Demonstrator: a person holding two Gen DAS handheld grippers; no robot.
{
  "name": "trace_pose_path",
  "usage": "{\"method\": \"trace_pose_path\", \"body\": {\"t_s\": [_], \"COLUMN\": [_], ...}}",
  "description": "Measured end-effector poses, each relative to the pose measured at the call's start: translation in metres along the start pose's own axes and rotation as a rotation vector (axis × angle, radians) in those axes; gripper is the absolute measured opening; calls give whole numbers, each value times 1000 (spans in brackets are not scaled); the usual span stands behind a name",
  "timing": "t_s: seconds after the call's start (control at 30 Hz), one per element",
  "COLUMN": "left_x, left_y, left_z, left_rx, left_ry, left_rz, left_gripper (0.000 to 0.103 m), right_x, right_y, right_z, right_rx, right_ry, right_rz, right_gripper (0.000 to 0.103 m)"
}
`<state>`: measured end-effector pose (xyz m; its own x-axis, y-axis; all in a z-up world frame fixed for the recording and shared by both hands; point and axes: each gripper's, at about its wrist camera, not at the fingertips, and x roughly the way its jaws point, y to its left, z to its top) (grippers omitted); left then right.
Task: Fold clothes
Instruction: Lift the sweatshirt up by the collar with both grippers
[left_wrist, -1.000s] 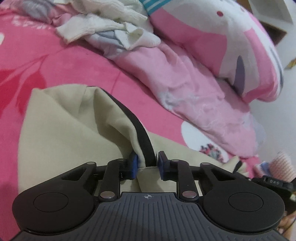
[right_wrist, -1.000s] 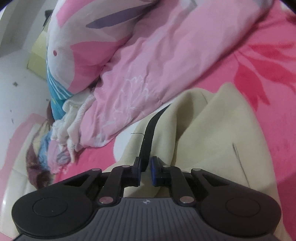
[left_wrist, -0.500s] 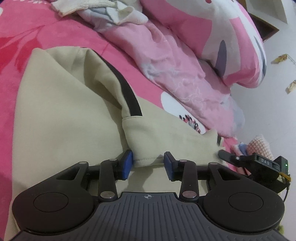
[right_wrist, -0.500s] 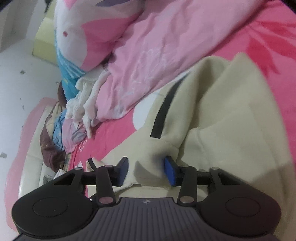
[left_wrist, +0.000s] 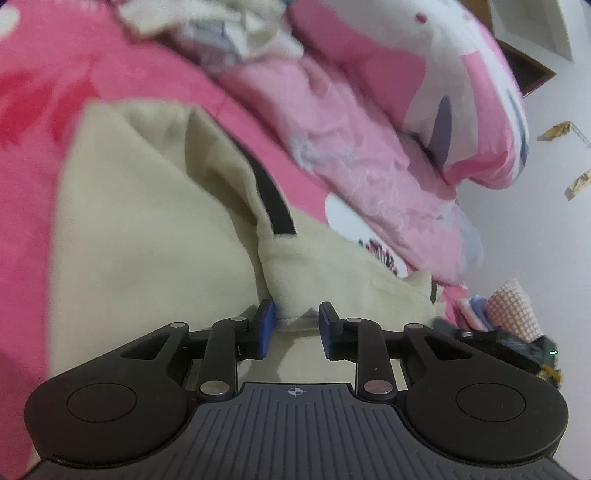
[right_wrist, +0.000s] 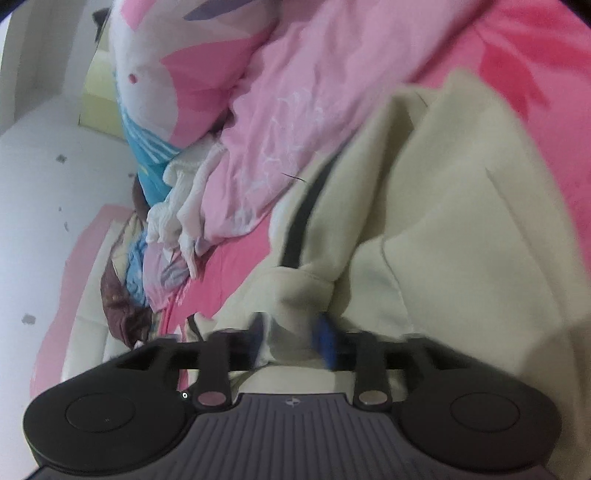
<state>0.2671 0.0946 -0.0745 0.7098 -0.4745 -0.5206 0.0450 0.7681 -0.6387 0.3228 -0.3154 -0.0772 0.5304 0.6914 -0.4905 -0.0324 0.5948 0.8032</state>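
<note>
Left tongs (left_wrist: 293, 325) spread, a beige garment (left_wrist: 147, 229) fold lying loose between the pads; right tongs (right_wrist: 291, 341) spread too, blurred, cloth between them. Pink quilt (left_wrist: 362, 162) beyond, on the bed (left_wrist: 33, 122). No readable writing

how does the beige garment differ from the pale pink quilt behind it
The beige garment is plain with a black stripe and lies mostly flat; the pale pink quilt has faint white print and is bunched in a heap. Both rest on the bright pink bedspread.
</note>
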Motion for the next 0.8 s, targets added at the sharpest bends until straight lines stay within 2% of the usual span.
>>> {"method": "trace_pose_path", "body": {"t_s": [0.13, 0.2, 0.23, 0.33, 0.4, 0.47, 0.53, 0.63, 0.7, 0.8], "left_x": [-23, -33, -27, 2, 21, 40, 32, 28, 31, 36], "left_y": [-16, -24, -31, -52, -64, -51, -47, -46, -47, -50], "left_z": [3, 4, 4, -13, -25, -40, -41, -34, -36, -39], "left_rx": [109, 164, 197, 370, 480, 493, 486, 449, 459, 473], "left_ry": [-109, -160, -151, -106, -74, -12, -42, -37, -41, -47], "left_rz": [29, 42, 37, 122, 179, 247, 216, 203, 209, 218], "left_gripper": [25, 25, 25, 25, 26, 26, 26, 26, 25, 25], "right_x": [-31, -32, -27, -4, 19, 31, 36, 24, 7, -4], "right_y": [42, 64, 73, 86, 76, 62, 52, 66, 74, 79], "right_z": [-5, -12, -16, -29, -38, -46, -52, -45, -35, -15], "right_rx": [-227, -337, -392, -525, -605, -651, -680, -676, -661, -640], "right_ry": [-137, -180, -193, -185, -152, -128, -110, -93, -154, -242], "right_rz": [-128, -152, -161, -181, -258, -299, -318, -315, -266, -246], "right_gripper": [43, 43, 41, 37, 35, 22, 22, 22, 22, 22]}}
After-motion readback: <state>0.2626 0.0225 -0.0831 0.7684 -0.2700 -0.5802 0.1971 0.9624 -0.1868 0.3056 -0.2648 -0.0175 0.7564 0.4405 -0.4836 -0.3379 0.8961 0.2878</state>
